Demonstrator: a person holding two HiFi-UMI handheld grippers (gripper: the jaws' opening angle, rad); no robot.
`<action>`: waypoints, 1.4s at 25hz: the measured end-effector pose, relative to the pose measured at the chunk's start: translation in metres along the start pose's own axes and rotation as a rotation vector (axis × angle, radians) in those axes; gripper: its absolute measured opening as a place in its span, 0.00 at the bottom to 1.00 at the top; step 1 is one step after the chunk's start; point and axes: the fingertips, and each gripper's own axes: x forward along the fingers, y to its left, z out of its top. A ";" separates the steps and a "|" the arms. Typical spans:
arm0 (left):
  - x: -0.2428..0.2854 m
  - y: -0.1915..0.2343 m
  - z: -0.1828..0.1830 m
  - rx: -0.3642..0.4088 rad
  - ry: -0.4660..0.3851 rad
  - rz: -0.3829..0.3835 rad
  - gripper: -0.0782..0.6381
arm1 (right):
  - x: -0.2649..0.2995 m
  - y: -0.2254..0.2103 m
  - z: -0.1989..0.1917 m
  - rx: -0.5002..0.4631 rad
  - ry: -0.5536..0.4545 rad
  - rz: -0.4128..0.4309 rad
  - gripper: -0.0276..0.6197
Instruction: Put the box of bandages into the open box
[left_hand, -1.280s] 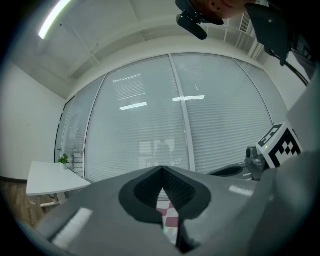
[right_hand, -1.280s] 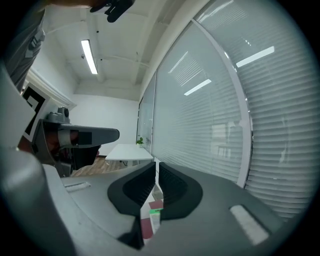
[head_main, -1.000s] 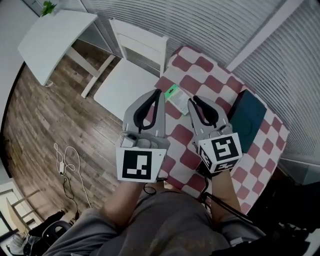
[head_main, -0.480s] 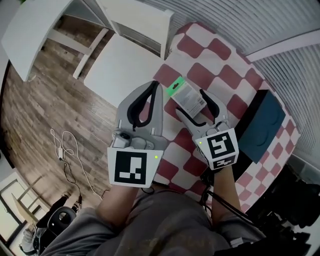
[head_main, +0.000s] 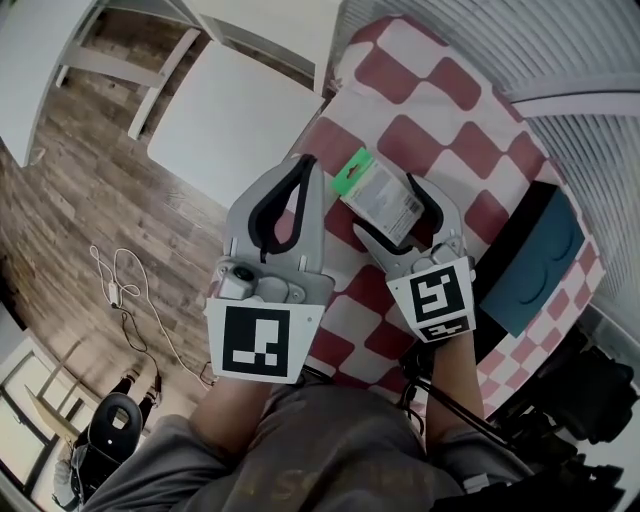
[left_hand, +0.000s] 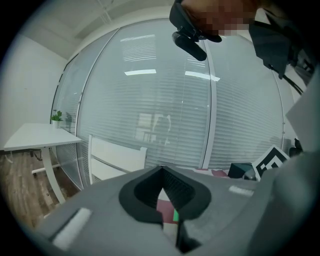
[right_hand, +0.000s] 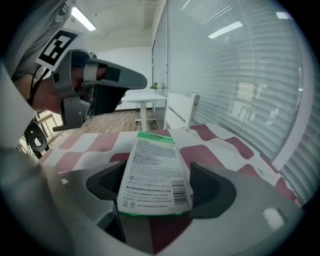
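Note:
The box of bandages (head_main: 378, 190), flat, grey-white with a green end, sits between the jaws of my right gripper (head_main: 392, 214), which is shut on it above the red-and-white checkered table (head_main: 440, 90). In the right gripper view the bandage box (right_hand: 155, 170) lies tilted across the right gripper (right_hand: 156, 186), printed side up. The open box (head_main: 535, 255), dark teal, rests at the table's right edge, right of that gripper. My left gripper (head_main: 303, 168) is shut and empty, left of the bandages; its tips meet in the left gripper view (left_hand: 162, 173).
A white chair (head_main: 230, 110) stands against the table's left side, over wooden floor. A white desk (head_main: 40, 60) is at the far left. A cable (head_main: 120, 290) lies on the floor. Blinds run along the wall behind the table.
The bandage box lay on the cloth ahead of both grippers; the right gripper's jaws have moved around it and closed on it. The left gripper stays shut beside it.

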 end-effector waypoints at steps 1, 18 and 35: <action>0.002 -0.001 -0.001 0.001 0.005 -0.003 0.11 | 0.000 0.001 -0.001 -0.010 0.009 0.005 0.70; 0.005 -0.005 0.006 0.004 -0.002 -0.017 0.11 | 0.000 -0.001 -0.003 -0.031 0.054 0.008 0.72; -0.009 -0.016 0.039 0.045 -0.064 -0.052 0.11 | -0.041 -0.013 0.041 0.025 -0.086 -0.098 0.65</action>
